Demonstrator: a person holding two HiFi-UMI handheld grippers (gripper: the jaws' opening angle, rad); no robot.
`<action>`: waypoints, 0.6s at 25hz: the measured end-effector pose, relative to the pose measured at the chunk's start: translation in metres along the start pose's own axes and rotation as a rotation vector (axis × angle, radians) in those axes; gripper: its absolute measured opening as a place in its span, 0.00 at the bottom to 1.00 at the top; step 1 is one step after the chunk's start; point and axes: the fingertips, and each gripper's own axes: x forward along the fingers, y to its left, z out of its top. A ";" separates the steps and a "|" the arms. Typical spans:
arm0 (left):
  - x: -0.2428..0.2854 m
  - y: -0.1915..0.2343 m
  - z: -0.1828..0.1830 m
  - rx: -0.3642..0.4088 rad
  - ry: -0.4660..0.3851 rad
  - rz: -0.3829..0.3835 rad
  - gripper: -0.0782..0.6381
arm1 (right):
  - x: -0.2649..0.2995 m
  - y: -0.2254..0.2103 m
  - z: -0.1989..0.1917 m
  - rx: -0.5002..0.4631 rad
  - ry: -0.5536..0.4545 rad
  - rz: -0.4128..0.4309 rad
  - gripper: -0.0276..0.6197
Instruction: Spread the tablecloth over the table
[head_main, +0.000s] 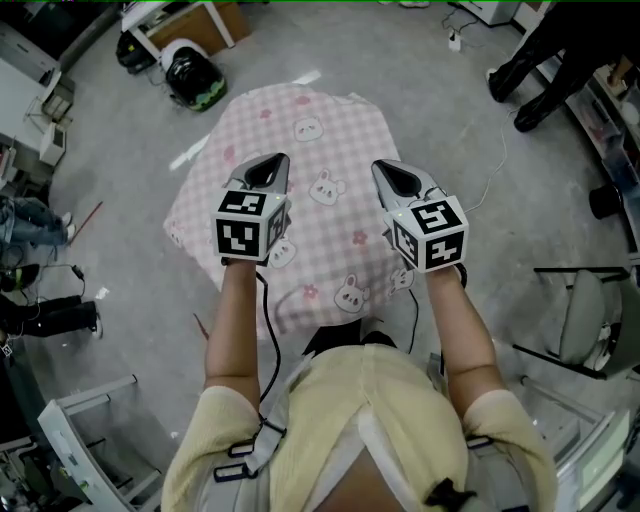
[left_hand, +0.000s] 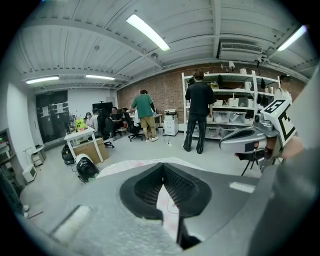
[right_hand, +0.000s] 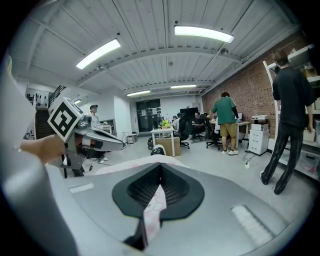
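A pink checked tablecloth (head_main: 318, 128) printed with small pandas lies spread over a small table and hangs down past its edges. Both grippers hover over its near half with their tips pointing away from me. My left gripper (head_main: 273, 161) has its jaws together, and so does my right gripper (head_main: 386, 169). In the left gripper view the dark pads (left_hand: 150, 187) meet at the tip and a strip of cloth (left_hand: 168, 212) shows through the gap below them. The right gripper view is alike: the pads (right_hand: 172, 187) touch and the cloth (right_hand: 154, 206) shows beneath.
A black and white bag (head_main: 192, 77) stands on the grey floor beyond the table's far left, next to a wooden desk (head_main: 186, 20). A chair (head_main: 582, 312) is at the right. People (left_hand: 198, 110) stand by shelves against the brick wall. A white cable (head_main: 492, 178) trails on the floor.
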 end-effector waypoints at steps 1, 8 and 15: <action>-0.001 0.000 -0.002 -0.003 0.001 0.001 0.12 | 0.000 0.001 0.000 0.004 -0.003 -0.002 0.05; -0.005 0.002 -0.008 -0.026 0.003 0.001 0.12 | -0.004 0.000 0.001 0.031 -0.007 -0.018 0.05; -0.004 0.000 -0.012 -0.032 0.011 -0.004 0.12 | -0.005 0.001 -0.003 0.055 0.000 -0.006 0.05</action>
